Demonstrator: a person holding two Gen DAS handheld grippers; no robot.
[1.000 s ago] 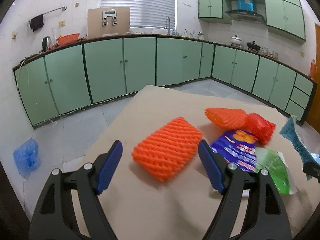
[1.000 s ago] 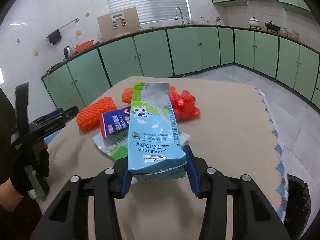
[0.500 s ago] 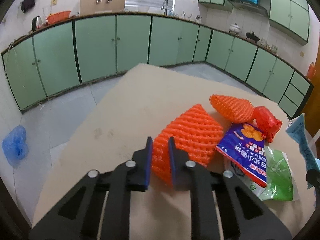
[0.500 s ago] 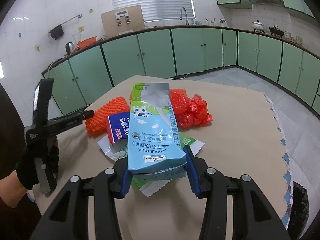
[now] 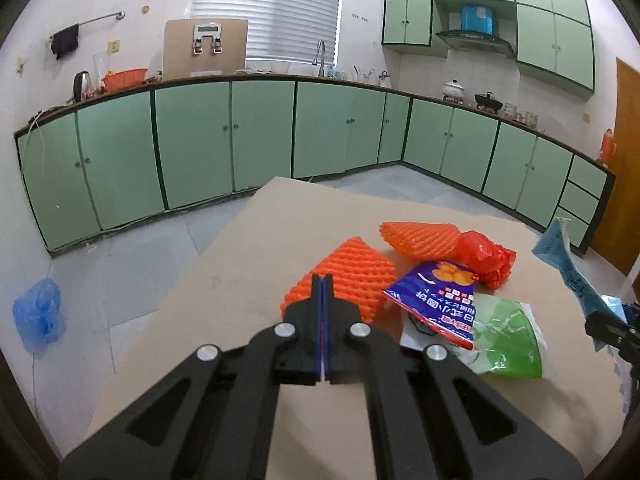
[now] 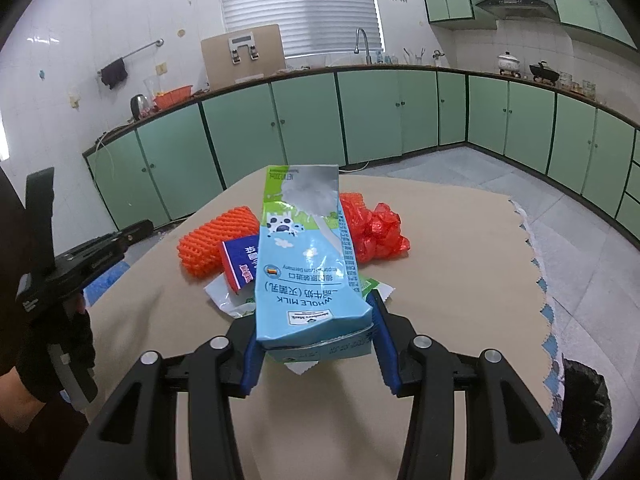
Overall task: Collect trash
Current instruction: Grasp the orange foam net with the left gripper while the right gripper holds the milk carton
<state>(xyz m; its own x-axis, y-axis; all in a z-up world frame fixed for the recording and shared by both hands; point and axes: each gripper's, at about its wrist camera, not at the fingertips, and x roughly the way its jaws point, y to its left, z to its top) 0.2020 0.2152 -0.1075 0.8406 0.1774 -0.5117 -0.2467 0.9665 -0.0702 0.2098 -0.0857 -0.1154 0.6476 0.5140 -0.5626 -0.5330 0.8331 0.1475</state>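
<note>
Your right gripper has its blue fingers pinching the base of the pale blue milk carton, which is lifted clear of the surface and leans away from you over the pile of trash (the print reads WHOLE MILK, upside down to you). Your left gripper has its fingers pressed together, tips right at the near end of the orange foam net; whether any foam is caught between them, you cannot tell from this view. Just beyond the carton lie the green and white wrapper and, partly on top of it, the blue snack bag, touching the foam net. Further on sits a second orange foam net with a crumpled red plastic bag against it, all grouped toward the middle of the surface. Off the right edge stands a bin lined with a black bag. A blue plastic bag lies on the floor off the left edge, before the green cabinets.
</note>
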